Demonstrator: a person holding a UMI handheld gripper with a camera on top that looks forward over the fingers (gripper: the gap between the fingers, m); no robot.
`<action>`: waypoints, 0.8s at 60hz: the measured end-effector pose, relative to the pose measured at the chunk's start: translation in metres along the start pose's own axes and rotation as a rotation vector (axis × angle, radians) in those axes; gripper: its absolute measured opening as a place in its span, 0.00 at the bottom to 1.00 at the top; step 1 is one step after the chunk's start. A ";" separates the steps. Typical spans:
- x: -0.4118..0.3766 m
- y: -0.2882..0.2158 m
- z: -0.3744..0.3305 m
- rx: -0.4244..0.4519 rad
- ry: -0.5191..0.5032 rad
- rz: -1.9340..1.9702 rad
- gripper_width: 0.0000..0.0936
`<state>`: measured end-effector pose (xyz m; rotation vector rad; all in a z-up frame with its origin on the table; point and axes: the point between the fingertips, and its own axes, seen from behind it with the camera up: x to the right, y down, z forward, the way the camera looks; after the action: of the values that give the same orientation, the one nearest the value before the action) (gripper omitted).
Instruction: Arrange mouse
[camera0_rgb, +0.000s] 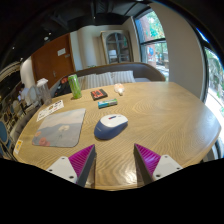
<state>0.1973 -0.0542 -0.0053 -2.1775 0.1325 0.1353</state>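
Gripper (116, 162) held over a round wooden table (170, 115), fingers wide apart and holding nothing; mouse (112, 122) lying on the table just ahead of them, beside the mouse mat (60, 128); its long axis runs roughly crosswise to the fingers; its front end cannot be told.

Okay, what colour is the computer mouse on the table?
The mouse is white or light grey, resting on a blue base ahead of the open gripper; the gripper view shows it.
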 end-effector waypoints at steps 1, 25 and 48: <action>-0.004 -0.003 0.003 0.007 -0.003 -0.008 0.85; -0.034 -0.043 0.074 -0.024 0.007 -0.011 0.85; -0.018 -0.062 0.107 -0.014 0.185 0.007 0.61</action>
<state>0.1831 0.0694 -0.0139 -2.2010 0.2443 -0.0621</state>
